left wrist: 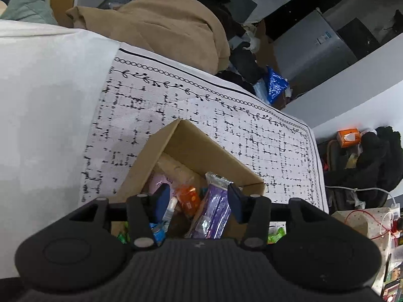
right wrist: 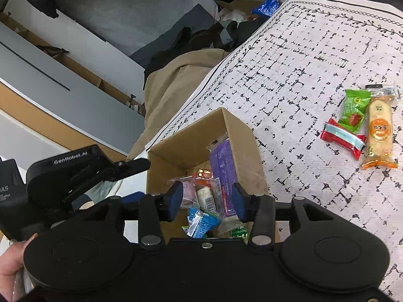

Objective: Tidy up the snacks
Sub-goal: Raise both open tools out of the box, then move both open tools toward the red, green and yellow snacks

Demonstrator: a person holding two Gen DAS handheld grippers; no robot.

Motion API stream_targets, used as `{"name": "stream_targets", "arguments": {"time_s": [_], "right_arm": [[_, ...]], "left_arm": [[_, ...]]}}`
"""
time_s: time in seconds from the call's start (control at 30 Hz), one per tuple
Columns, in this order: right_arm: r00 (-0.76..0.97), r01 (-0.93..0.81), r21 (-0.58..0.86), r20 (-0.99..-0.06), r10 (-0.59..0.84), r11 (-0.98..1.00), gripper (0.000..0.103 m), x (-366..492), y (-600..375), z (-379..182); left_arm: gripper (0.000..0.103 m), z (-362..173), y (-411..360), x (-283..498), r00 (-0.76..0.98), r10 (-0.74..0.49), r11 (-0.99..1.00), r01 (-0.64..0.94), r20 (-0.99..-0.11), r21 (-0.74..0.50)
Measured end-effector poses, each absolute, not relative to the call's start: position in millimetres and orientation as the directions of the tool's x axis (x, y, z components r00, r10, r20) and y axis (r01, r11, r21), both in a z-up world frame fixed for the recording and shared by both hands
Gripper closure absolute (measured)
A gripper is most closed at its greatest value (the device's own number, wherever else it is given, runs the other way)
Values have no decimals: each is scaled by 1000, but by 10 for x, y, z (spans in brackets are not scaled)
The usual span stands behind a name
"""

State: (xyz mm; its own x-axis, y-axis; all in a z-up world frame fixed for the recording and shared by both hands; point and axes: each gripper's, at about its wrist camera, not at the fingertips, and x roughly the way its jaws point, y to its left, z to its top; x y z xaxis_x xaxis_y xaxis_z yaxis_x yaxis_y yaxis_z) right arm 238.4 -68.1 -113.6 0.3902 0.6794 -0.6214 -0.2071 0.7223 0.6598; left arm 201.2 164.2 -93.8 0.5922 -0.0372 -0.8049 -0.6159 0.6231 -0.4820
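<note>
An open cardboard box [left wrist: 191,146] stands on the black-and-white patterned cloth [left wrist: 226,115] and holds several snack packets. Among them are a purple packet [left wrist: 214,209] leaning on a wall and an orange one [left wrist: 187,198]. My left gripper [left wrist: 199,202] hovers over the box, open, pads apart with nothing pressed. In the right wrist view, my right gripper [right wrist: 207,201] is also open above the same box [right wrist: 186,141], over the purple packet [right wrist: 223,166] and a blue packet [right wrist: 201,222]. A green packet [right wrist: 354,110], a red packet [right wrist: 343,138] and a long orange packet [right wrist: 380,130] lie on the cloth to the right.
A tan garment [left wrist: 171,25] is heaped beyond the table's far edge. Bags and an orange box [left wrist: 347,137] crowd the floor to the right. The black body of the left tool [right wrist: 70,176] sits just left of the box, with a hand [right wrist: 10,264] at the bottom left corner.
</note>
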Motion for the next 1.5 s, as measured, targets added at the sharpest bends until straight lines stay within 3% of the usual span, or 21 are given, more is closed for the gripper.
{"name": "stream_targets", "arguments": {"time_s": [0.3,0.6,0.8,0.93,1.07,1.4,1.5], "right_arm": [[435,-189,660,-608,664,727,53,2340,-983,-1045],[503,-159,649,-595,626,744,42,2281,-1386,-912],[547,-138,640,-586,597,755,26,2252,-1645,-886],[561,-124,640,-585,586,758,24,2235,-1799,-886],[579,-116,637,-580,573,762,15,2224,-1948,-890],[606,-90,646,-569,556,758,14,2274,-2330,-972],[616,-97,638,-564,550,764,14,2286,-2424,-994]], "left_arm": [[42,-861,1453,1911,576,-25,649,-612,-817,-451],[22,-747,1133,1862,560,-23,699,-583,-828,-414],[18,-687,925,1836,545,-28,734,-558,-838,-387],[14,-655,790,1810,541,-17,756,-544,-841,-365],[14,-645,668,1824,532,-12,770,-536,-847,-347],[0,-630,341,1905,555,-14,808,-484,-832,-336],[0,-649,256,1944,557,-17,818,-470,-830,-332]]}}
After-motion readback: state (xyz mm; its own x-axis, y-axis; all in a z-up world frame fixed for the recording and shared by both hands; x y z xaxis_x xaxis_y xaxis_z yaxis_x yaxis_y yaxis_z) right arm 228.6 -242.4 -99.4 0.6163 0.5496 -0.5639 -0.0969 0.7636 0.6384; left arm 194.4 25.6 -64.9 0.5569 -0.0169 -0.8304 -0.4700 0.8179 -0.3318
